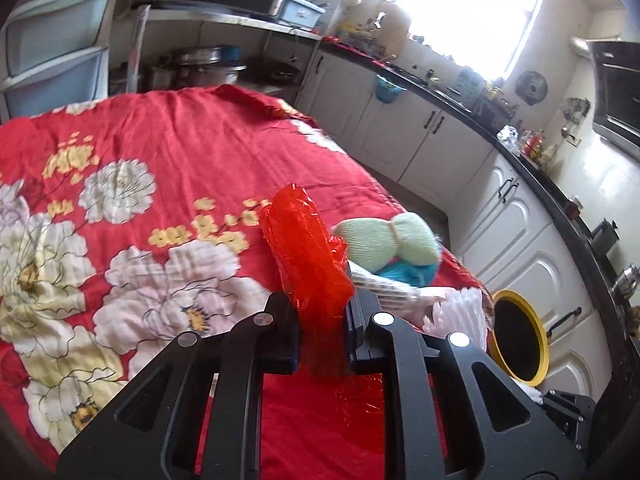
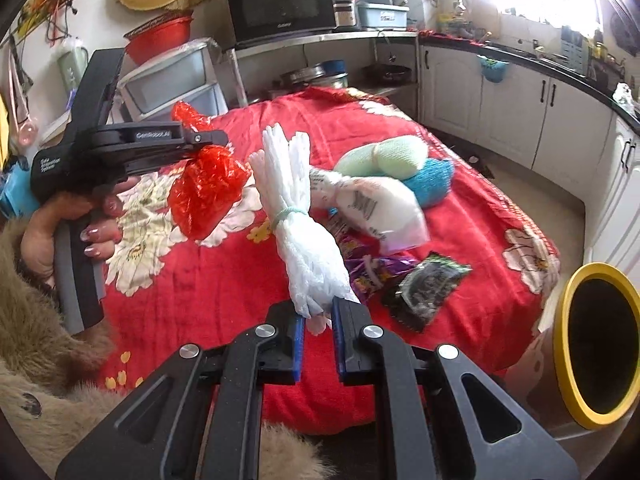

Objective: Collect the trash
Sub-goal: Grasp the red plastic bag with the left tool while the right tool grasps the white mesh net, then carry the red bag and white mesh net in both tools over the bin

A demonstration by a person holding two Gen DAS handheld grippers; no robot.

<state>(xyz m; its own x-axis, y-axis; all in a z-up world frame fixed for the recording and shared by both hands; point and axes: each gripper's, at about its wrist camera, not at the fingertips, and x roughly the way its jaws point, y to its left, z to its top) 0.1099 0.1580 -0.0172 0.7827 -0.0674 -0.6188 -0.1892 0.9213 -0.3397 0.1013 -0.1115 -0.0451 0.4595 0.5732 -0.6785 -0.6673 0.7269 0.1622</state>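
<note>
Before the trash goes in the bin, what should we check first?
1. Left gripper shut on the red plastic: ok.
2. Right gripper shut on the white bundle: ok.
3. Both pieces lifted off the red cloth: ok.
4. Bin mouth open and unblocked: ok.
5. Room left inside the bin: cannot tell, it looks dark.
6. All trash collected: not ok, a purple wrapper and a dark wrapper lie on the cloth.
</note>
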